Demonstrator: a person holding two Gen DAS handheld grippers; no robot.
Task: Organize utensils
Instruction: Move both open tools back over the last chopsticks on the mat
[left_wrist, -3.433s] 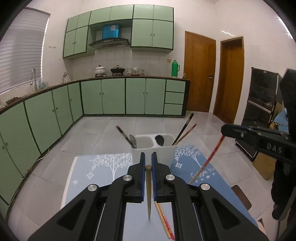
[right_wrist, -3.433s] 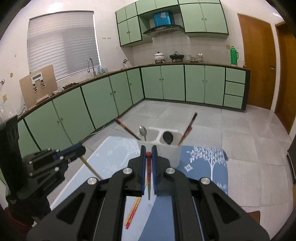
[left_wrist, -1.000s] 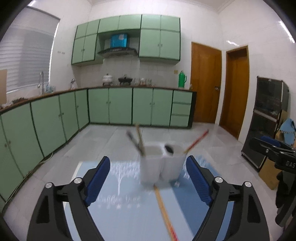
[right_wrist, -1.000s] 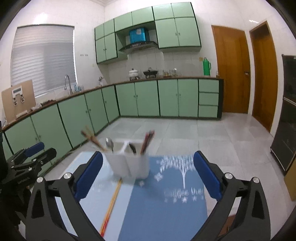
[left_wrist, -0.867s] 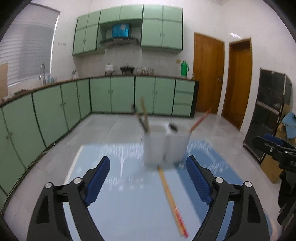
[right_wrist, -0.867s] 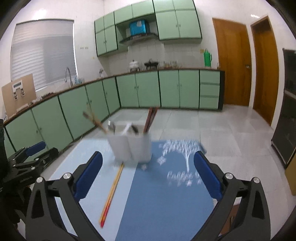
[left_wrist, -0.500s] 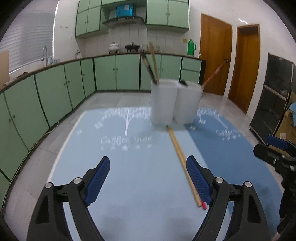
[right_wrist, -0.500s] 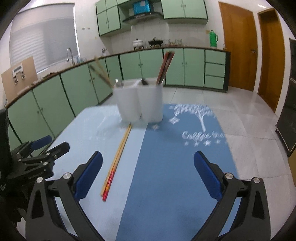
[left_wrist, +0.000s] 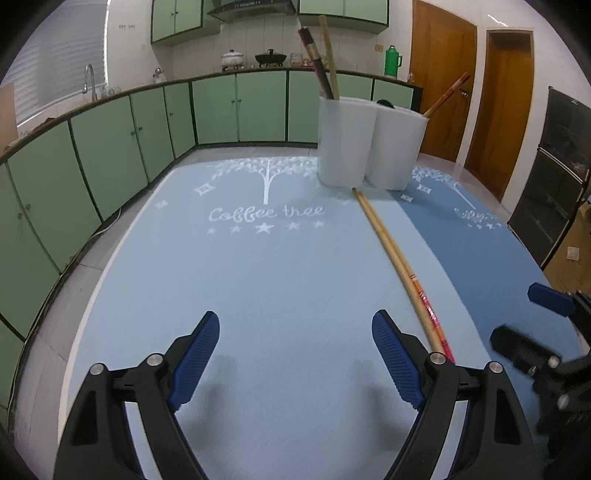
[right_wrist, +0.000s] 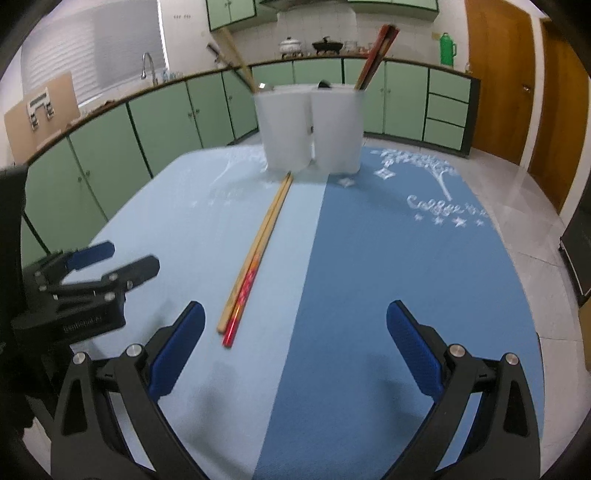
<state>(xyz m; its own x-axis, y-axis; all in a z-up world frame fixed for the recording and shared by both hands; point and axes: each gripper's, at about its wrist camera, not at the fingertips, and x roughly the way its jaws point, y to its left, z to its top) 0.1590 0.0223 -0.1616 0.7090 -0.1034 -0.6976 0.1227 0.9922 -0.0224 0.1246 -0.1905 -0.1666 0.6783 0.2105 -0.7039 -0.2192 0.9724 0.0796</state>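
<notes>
A white two-cup utensil holder (left_wrist: 369, 144) stands at the far end of the blue mat; it also shows in the right wrist view (right_wrist: 310, 129). Chopsticks and spoons stand in it. A pair of chopsticks (left_wrist: 399, 266), one plain wood and one red-ended, lies on the mat in front of the holder, also in the right wrist view (right_wrist: 255, 254). My left gripper (left_wrist: 295, 350) is open and empty, low over the mat, left of the chopsticks' near ends. My right gripper (right_wrist: 295, 343) is open and empty, to the right of their near ends.
The two-tone blue mat (left_wrist: 258, 280) with "Coffee tree" print covers the table. Green kitchen cabinets (left_wrist: 110, 147) run along the left and back. Wooden doors (left_wrist: 480, 103) stand at the right. Each gripper shows in the other's view at the side.
Both grippers have opened after holding chopsticks and have dropped low toward the mat. The holder now stands higher in both views, and the lying chopsticks are closer.
</notes>
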